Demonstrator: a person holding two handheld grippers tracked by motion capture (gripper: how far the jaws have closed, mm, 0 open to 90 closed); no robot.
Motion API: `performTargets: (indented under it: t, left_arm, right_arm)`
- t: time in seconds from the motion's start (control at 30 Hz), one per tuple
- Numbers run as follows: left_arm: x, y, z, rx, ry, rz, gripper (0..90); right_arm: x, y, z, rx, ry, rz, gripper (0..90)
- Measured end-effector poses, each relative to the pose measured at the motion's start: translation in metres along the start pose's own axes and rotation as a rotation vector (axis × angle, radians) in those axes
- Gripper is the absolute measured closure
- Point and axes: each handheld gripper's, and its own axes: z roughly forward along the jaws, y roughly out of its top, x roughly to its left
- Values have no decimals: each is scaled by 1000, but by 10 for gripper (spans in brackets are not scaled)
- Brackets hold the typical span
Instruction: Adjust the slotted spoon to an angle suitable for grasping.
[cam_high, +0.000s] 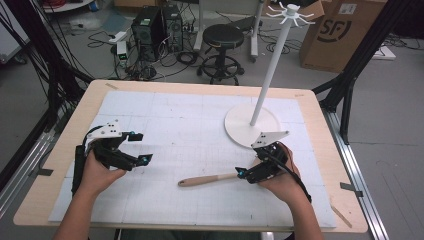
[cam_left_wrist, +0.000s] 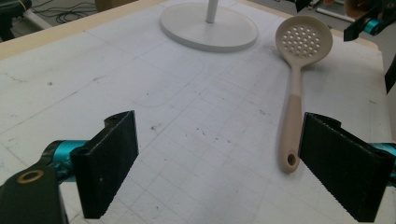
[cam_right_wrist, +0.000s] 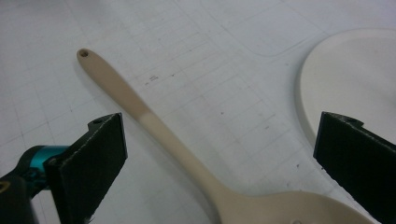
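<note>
Early stage, nothing hung yet. Slotted spoon (cam_left_wrist: 295, 88) flat on worktop (cam_high: 165, 115), bowl end toward rack base (cam_left_wrist: 205, 28), handle hole pointing away. Right claw (cam_right_wrist: 219, 154) released, jaws wide, poised over spoon neck, not pinching. Left claw (cam_left_wrist: 233, 163) released too, spoon handle end just beside one jaw, apart. Left to do, likely: grasp, lift, hook onto rack (cam_high: 272, 65).

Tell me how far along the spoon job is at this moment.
Done: nothing obvious; the slotted spoon lies flat on the mat beside the rack. In hand: the right gripper hangs open over the spoon's neck, pads not touching; the left gripper is open, near the handle end, holding nothing. Left: grip the spoon, lift it, probably hang it on the rack by its handle hole.
</note>
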Motion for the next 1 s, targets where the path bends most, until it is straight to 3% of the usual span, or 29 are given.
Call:
performTargets:
  t: [0.47,0.73,1.0]
  left_arm:
    - [7,-4,-7,-9,12,-14,134]
    - [8,-4,-7,-19,-8,-20,142]
    - [8,-4,-6,-24,-18,-22,146]
  right_arm:
    - [11,19,31,85,60,-64,19]
    - [16,20,42,153,106,-82,67]
    - [19,20,48,168,127,-91,68]
